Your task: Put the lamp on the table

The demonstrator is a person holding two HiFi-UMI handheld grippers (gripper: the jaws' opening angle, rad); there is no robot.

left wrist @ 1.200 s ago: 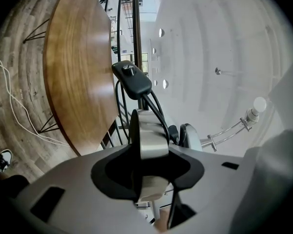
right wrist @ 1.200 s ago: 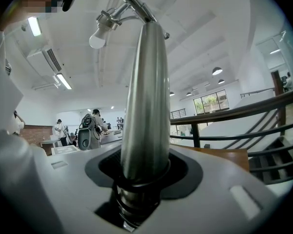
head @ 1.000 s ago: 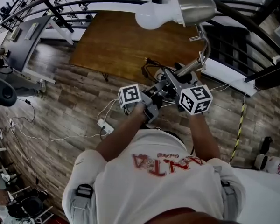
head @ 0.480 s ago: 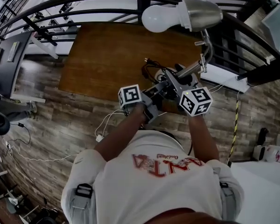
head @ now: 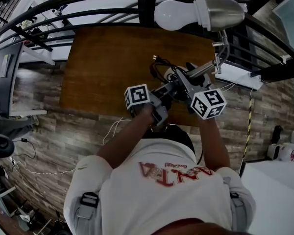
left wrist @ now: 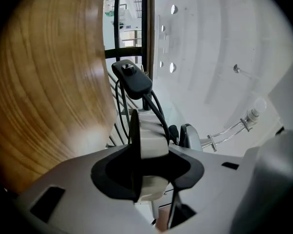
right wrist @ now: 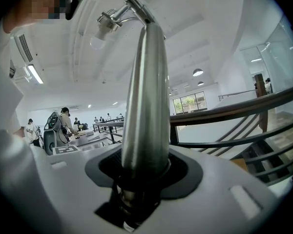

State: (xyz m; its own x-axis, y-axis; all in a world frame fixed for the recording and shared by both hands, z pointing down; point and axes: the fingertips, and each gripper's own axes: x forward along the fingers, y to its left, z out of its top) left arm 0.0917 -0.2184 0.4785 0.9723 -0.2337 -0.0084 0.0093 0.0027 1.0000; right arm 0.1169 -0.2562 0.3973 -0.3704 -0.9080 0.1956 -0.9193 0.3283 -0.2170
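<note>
- Your right gripper [right wrist: 142, 172] has its jaws clamped on the lamp [head: 206, 12] stem. The left gripper [left wrist: 147, 152] jaws pinch its white base [left wrist: 149, 135]. Likely reason: two grips stop the top-heavy head swinging.
- Lamp is carried over the bench [head: 103, 62], not set down yet.
- Versus a second ago: bench was ahead, now it's under your grippers. Grips unchanged.

Silver lamp [head: 218, 11] with white bulb [head: 174, 14], tilted in the air over brown wooden table [head: 108, 62]

Lamp [head: 218, 12]: base mostly hidden behind left gripper [head: 167, 84], right gripper [head: 183, 77]; distant people [right wrist: 63, 118] too small to make out.
</note>
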